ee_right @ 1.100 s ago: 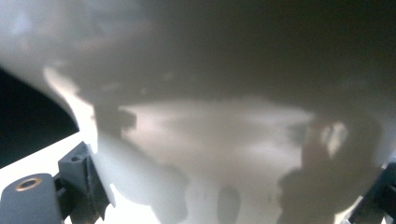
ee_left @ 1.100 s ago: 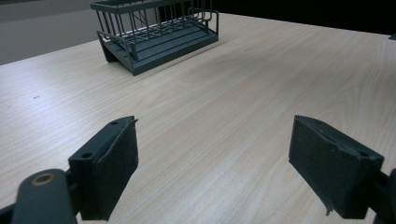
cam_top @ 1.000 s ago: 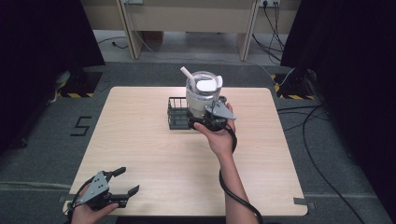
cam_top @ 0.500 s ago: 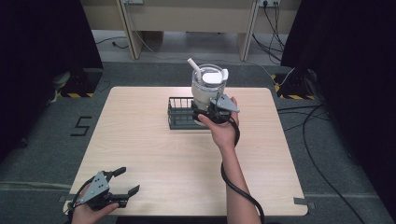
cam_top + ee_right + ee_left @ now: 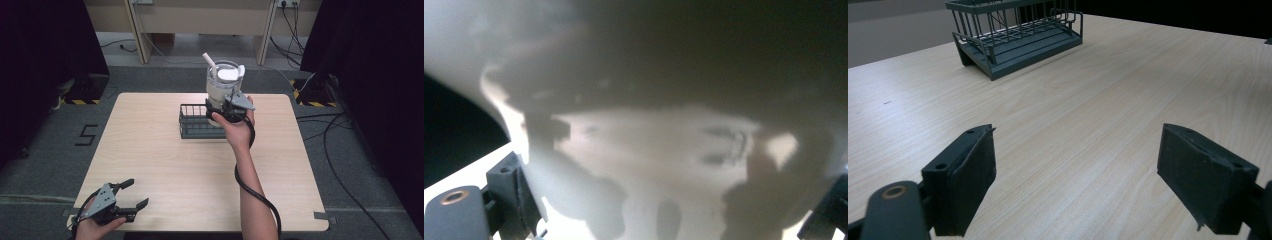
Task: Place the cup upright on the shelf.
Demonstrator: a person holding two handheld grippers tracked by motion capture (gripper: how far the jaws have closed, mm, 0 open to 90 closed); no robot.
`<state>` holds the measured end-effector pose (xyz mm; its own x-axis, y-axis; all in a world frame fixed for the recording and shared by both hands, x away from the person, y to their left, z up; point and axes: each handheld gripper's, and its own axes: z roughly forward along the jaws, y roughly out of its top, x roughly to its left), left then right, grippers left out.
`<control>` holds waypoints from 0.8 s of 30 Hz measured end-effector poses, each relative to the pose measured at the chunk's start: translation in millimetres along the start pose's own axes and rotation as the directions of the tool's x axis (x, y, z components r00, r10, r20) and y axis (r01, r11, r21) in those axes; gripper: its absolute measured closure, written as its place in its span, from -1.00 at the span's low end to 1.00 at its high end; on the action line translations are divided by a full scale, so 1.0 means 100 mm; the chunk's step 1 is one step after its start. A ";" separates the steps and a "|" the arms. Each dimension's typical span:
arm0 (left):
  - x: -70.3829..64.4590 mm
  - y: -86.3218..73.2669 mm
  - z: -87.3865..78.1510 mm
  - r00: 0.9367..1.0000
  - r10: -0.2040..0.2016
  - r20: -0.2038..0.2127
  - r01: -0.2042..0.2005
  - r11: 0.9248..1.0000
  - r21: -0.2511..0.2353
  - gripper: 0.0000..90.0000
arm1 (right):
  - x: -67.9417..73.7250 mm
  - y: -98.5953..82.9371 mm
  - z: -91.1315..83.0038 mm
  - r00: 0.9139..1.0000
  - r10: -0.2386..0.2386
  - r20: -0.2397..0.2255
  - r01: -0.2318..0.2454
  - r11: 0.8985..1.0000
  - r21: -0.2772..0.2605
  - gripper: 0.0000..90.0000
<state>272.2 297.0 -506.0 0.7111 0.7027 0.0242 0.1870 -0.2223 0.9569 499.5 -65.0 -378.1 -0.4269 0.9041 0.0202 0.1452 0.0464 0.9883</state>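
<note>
A pale lidded cup with a straw sits upper centre of the high view, held above a dark wire basket. The right gripper has its jaws clamped on the cup. At lower left, the left gripper rests with jaws wide apart.

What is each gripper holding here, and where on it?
Right gripper clamps the cup near its base, above the rack. Left gripper holds nothing.
</note>
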 end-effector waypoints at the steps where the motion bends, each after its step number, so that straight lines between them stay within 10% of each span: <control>1: 0.00 0.00 0.00 1.000 0.002 -0.001 -0.002 1.000 -0.001 -0.66 | 0.00 0.00 0.02 1.000 0.002 0.000 -0.002 1.000 0.002 -0.75; 24: 0.01 0.00 -0.01 1.000 0.000 -0.003 0.000 1.000 -0.002 -0.66 | -0.09 -0.05 0.34 0.999 0.024 0.034 -0.025 0.999 0.030 -0.75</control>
<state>272.5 298.4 -505.9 0.7092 0.7046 0.0251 0.1857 -0.2209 0.9575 533.1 -58.3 -388.8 -0.3924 0.9190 0.0383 0.1821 0.0368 0.9826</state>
